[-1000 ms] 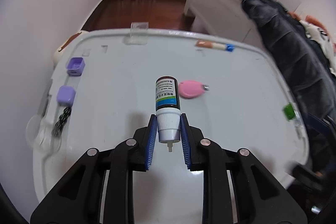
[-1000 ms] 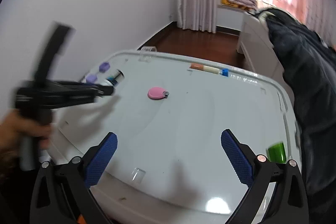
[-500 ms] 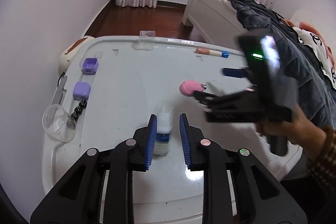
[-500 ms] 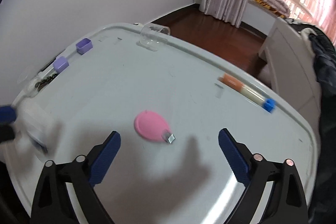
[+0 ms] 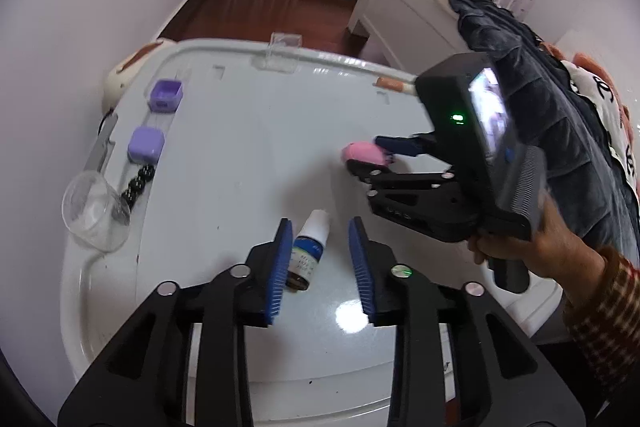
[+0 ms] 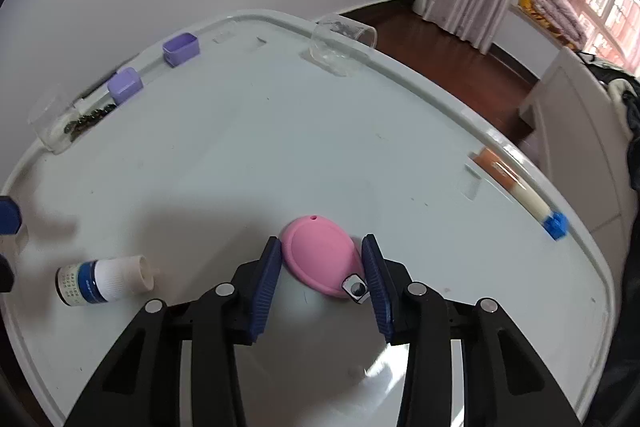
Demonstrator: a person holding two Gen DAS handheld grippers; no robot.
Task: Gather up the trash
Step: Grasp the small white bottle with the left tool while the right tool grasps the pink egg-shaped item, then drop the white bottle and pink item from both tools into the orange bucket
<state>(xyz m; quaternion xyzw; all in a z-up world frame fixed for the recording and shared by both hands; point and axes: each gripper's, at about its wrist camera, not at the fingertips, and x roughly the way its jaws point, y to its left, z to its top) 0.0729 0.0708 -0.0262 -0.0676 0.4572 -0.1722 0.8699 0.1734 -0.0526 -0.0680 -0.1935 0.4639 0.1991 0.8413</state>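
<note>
A small brown dropper bottle (image 5: 310, 251) with a white cap and blue label lies on the white lid (image 5: 240, 155), also visible as the bottle (image 6: 102, 281) in the right wrist view. My left gripper (image 5: 320, 223) straddles it; its jaws are opening and the right pad stands clear of the bottle. A flat pink oval case (image 6: 320, 257) rests mid-lid. My right gripper (image 6: 321, 241) is closing around it, and both blue pads touch its edges. In the left wrist view the right gripper (image 5: 366, 153), held by a hand (image 5: 532, 247), covers most of the pink case (image 5: 360, 151).
Two purple boxes (image 5: 165, 95) (image 5: 146, 145), black beads (image 5: 138, 183) and a clear cup (image 5: 94, 211) line the lid's left rim. Another clear cup (image 6: 342, 41) sits at the far edge. An orange-and-white tube (image 6: 516, 187) with a blue cap lies along the right rim. A quilt-covered bed (image 5: 520, 67) stands beyond.
The left gripper lowered the bottle onto the lid and its jaws spread off it. The right gripper swept over to the pink case and its wide jaws narrowed around it.
</note>
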